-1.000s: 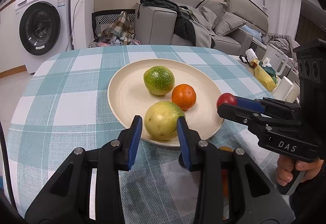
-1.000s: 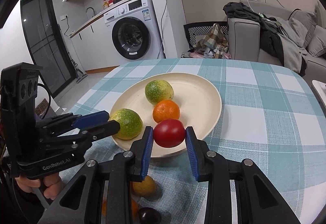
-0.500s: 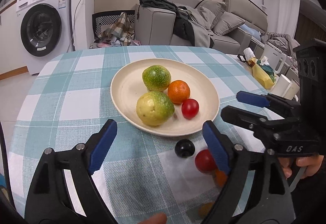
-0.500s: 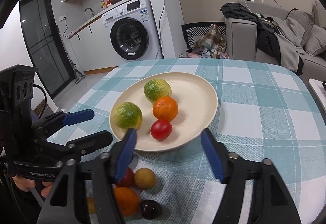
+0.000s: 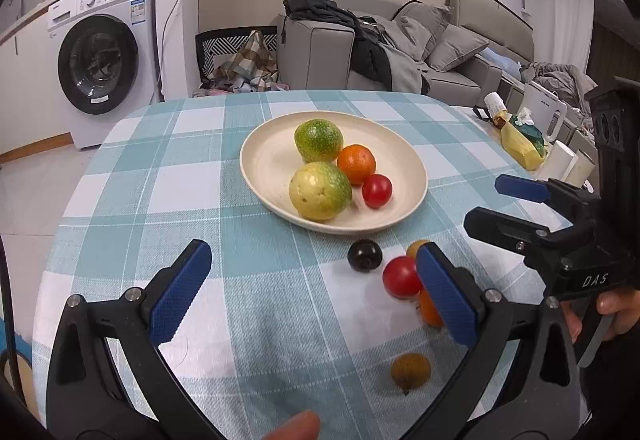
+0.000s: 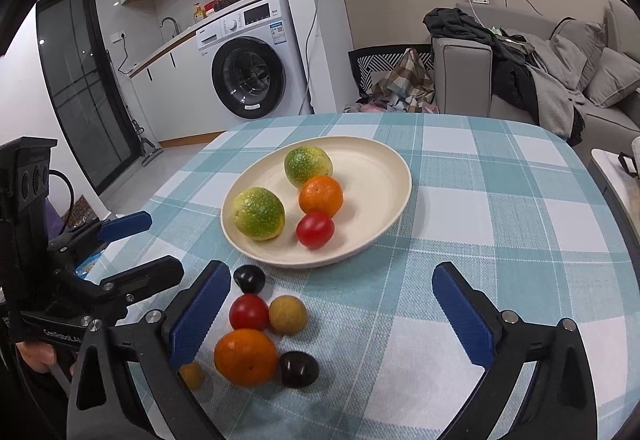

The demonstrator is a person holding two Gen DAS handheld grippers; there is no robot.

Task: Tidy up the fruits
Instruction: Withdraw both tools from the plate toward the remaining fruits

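Plate [image 5: 408, 176] mid-frame in both views, on checked cloth [image 5: 160, 192]. On plate: green fruit [image 5: 319, 140] toward far side, yellow-green fruit [image 5: 320, 191] on near side, orange [image 5: 356, 164] touching both, red tomato [image 5: 377, 191] just beside orange, near plate's front rim.

Loose fruit on cloth below plate. Left view, lower right: black plum [image 5: 364, 255] just off rim, second tomato [image 5: 401, 277] beside it, brown fruit [image 5: 411, 371] lower down, bits of orange-coloured fruit half hidden behind right-hand pad. Right view, lower left: black plum [image 6: 249, 279] uppermost, red tomato [image 6: 249, 313] touching tan fruit [image 6: 288, 314], big orange [image 6: 245, 357] below them, second dark plum [image 6: 299, 369] against it, small yellow fruit [image 6: 192, 375] partly behind left-hand pad.

Left gripper [image 5: 316, 292] along bottom of its own view, blue pads spread wide, gripping nothing; seen also at left edge of right view, likewise gaping. Right gripper [image 6: 332, 316] along bottom of its view, pads wide apart and empty; visible too at right edge of left view, released, hand [image 5: 612, 314] on its handle.

Washer [image 5: 100, 52] upper left, sofa [image 5: 420, 52] upper right.
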